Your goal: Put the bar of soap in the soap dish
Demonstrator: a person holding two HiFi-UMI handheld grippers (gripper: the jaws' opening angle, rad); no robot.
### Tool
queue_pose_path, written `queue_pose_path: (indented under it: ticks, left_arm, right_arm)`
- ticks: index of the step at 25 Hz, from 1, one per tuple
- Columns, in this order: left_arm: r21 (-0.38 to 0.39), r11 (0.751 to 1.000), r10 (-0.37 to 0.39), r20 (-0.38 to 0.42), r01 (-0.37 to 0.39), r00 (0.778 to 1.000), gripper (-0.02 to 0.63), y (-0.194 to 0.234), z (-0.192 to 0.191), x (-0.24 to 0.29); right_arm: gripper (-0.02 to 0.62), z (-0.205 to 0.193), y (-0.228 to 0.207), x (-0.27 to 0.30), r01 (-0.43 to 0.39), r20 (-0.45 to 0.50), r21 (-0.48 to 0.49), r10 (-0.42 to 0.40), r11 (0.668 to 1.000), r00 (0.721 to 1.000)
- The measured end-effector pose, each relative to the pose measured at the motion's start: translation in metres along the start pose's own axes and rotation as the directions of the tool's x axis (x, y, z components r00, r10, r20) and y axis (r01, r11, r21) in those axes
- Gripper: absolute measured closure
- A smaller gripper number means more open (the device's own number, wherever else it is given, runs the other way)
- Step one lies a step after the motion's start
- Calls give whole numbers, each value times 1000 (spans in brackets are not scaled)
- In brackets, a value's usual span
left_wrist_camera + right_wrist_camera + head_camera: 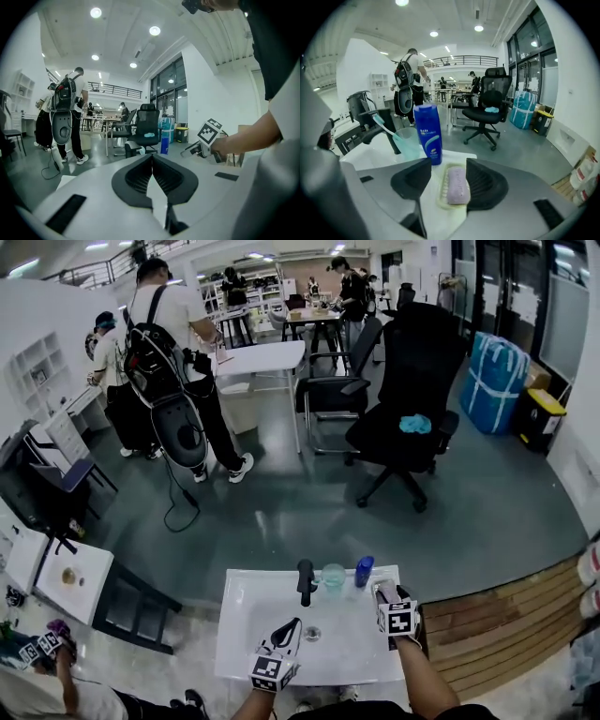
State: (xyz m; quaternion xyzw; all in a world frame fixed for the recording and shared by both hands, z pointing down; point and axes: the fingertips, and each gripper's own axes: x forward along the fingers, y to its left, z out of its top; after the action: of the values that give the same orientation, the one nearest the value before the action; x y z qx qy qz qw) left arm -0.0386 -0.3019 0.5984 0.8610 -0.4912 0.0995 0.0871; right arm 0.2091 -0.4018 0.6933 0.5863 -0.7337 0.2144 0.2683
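Soap: a pale purple bar (458, 185) lies flat inside the soap dish (441, 193).
Long axis: it runs along the dish's own length and in line with the right gripper's jaws. The near end faces that gripper's camera and the far end points to the counter's far edge.
Soap dish: pale yellow-green, on the white counter (246, 634), just right of the blue bottle (428, 133).
Right gripper (448, 162): released. Its jaws stand wide apart, one on each side of the dish, and the pads are clear of the soap.
Left gripper (152, 159): clenched. Its jaws meet tip to tip with nothing between them, and it is held over the counter's left half.
Neighbours: the bottle stands upright. Left of it is a clear cup (408, 140) with a toothbrush (384, 124) leaning in it, then a black tap (370, 132).
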Motion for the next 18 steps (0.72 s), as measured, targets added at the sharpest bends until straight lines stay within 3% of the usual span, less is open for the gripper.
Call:
queue_pose_path:
  ticks: [4, 9, 14, 18]
  left_arm:
    - [10, 1000, -18, 50, 17, 999, 584, -2, 19, -9]
    - [13, 999, -33, 100, 32, 994, 584, -5, 38, -21]
    - [34, 998, -51, 136, 47, 989, 586, -10, 50, -31]
    - [38, 997, -69, 152, 64, 986, 584, -15, 56, -38]
  right_arm:
    - [358, 36, 23, -41, -39, 127, -13, 40, 999, 991]
    - [425, 68, 49, -94, -43, 283, -50, 56, 998, 958]
    - [563, 79, 63, -141, 0, 450, -87, 39, 996, 892]
    - [575, 82, 74, -173, 29, 531, -95, 26, 995, 847]
